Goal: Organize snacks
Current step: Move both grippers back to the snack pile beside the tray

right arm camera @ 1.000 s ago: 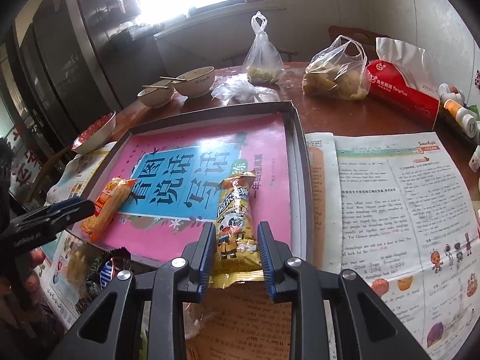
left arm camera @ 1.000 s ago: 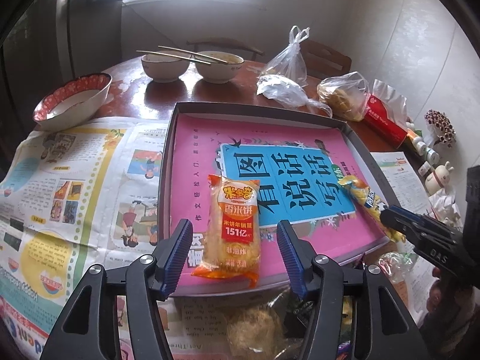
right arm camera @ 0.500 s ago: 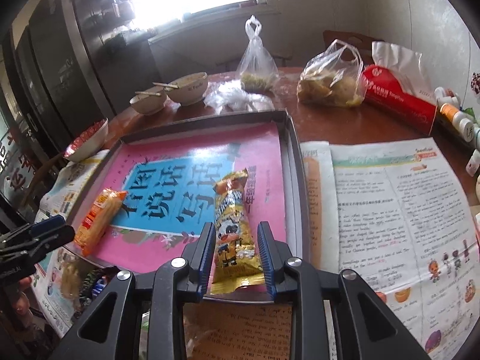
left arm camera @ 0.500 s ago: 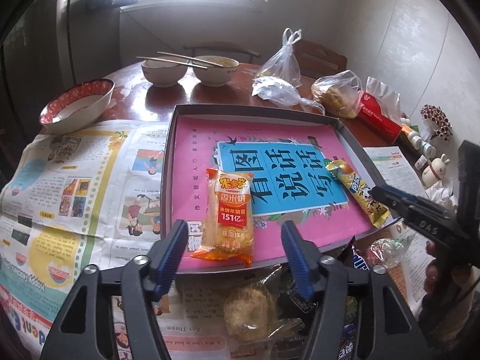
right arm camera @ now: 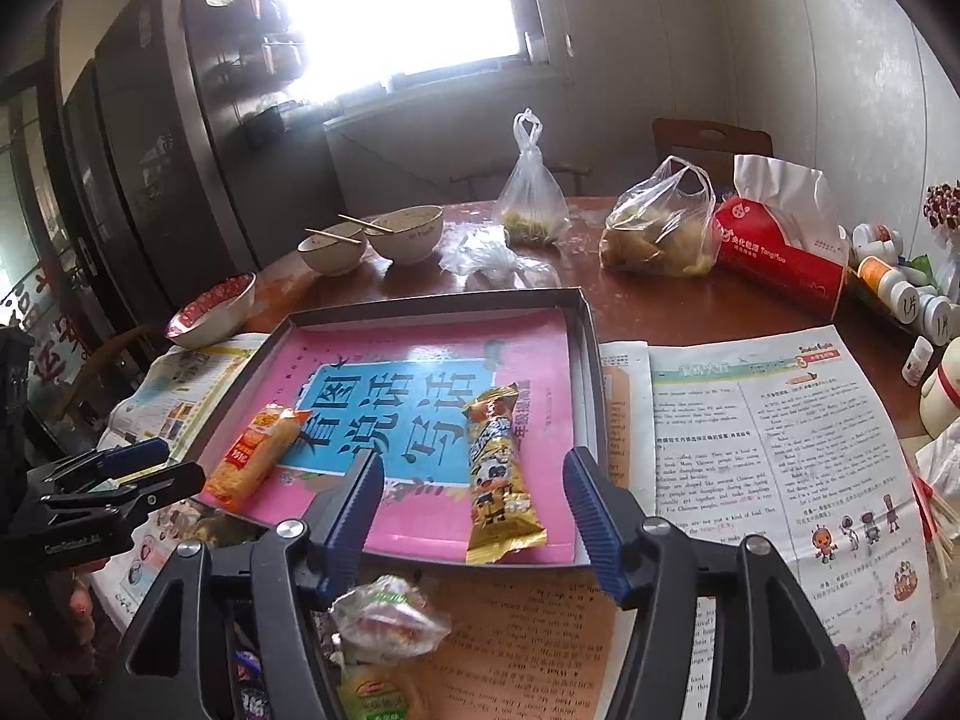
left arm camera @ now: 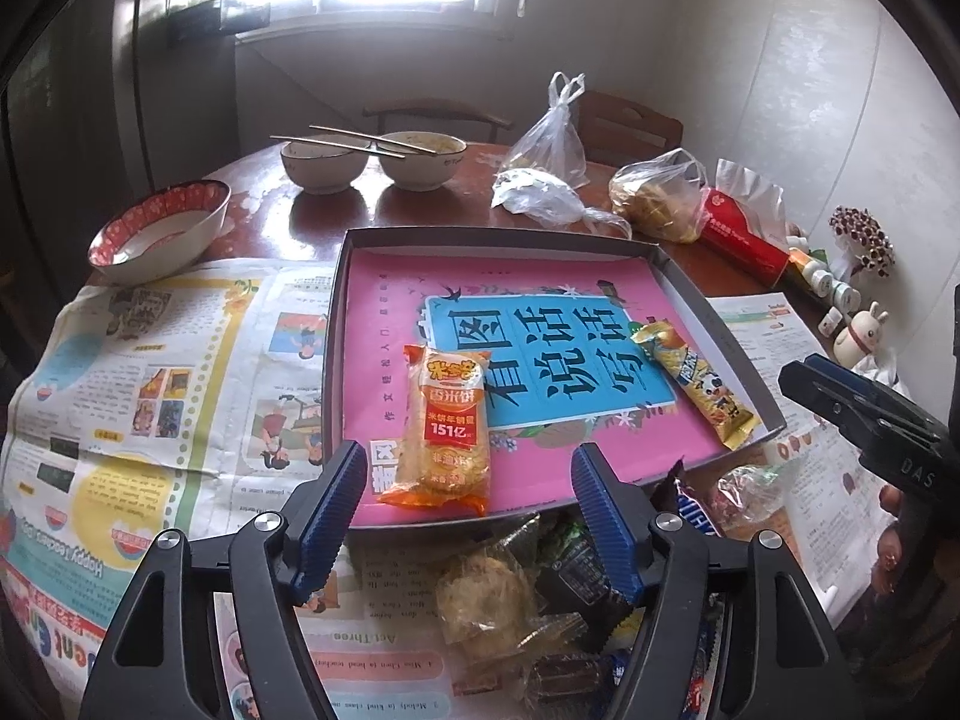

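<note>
A shallow grey tray [left arm camera: 690, 294], lined with a pink and blue book cover, sits on newspaper [left arm camera: 150, 372] spread over a brown wooden table [left arm camera: 270, 180]. Two snacks lie inside it, well apart. An orange rice cracker pack [left arm camera: 444, 426] lies near the tray's front edge on the left side, and a yellow snack bar with a panda print [left arm camera: 696, 384] lies at a slant near the right wall. In front of the tray, loose wrapped snacks [left arm camera: 498, 594] are heaped on the newspaper.

At the back of the table stand two pale bowls [left arm camera: 372, 162] with chopsticks [left arm camera: 342, 141] across them, a red-patterned bowl [left arm camera: 162, 228] to the left, clear plastic bags of food [left arm camera: 654, 198] and a red tissue pack [left arm camera: 744, 234].

The left gripper [left arm camera: 468, 516] points down at a slant toward the tray's front edge. Its jaws are opening, with the rice cracker pack's near end lying below between them, untouched by the blue pads [left arm camera: 327, 516].

The right gripper [right arm camera: 474, 516] also tilts downward over the tray's near right corner. Its jaws are opening too; the snack bar lies flat in the tray between the spread pads [right arm camera: 591, 516], clear of both. Fingers of a hand [left arm camera: 888, 552] show on its handle.
</note>
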{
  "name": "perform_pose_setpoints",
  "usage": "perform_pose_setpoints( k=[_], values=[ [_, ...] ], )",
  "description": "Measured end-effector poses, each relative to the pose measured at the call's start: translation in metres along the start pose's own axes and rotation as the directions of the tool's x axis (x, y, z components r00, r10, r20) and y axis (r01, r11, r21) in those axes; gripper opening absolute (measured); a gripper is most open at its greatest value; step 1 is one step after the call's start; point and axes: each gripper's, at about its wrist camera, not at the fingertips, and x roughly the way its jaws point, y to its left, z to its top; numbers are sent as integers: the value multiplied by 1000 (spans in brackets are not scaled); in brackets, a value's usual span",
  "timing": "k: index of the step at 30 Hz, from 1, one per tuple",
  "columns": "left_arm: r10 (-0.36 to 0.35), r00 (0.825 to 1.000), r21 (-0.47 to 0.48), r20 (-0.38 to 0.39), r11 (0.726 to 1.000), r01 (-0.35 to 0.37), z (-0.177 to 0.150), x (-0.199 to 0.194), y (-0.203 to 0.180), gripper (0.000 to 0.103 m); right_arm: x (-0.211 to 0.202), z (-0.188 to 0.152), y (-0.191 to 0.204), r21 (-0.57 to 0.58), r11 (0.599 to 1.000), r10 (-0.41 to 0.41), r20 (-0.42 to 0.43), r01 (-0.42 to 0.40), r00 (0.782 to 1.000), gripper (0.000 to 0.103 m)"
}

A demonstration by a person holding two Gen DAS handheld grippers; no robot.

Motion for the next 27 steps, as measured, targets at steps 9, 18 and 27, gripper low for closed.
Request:
perform_pose_setpoints(
  k=[9,18,27],
  values=[
    [-1,1000,8,6,1000,1,-7,-12,0,73,-15,-8,6,-15,1000,1,8,-1,1000,65],
    [-3,1000,7,-3,1000,3,-15,-20,7,73,-24,-19,11,-23,1000,10,-2,-10,1000,65],
    [-14,1000,-16,-27,1000,14,-23,-22,18,73,-28,-28,12,-13,1000,21,-15,-21,1000,66]
  ],
)
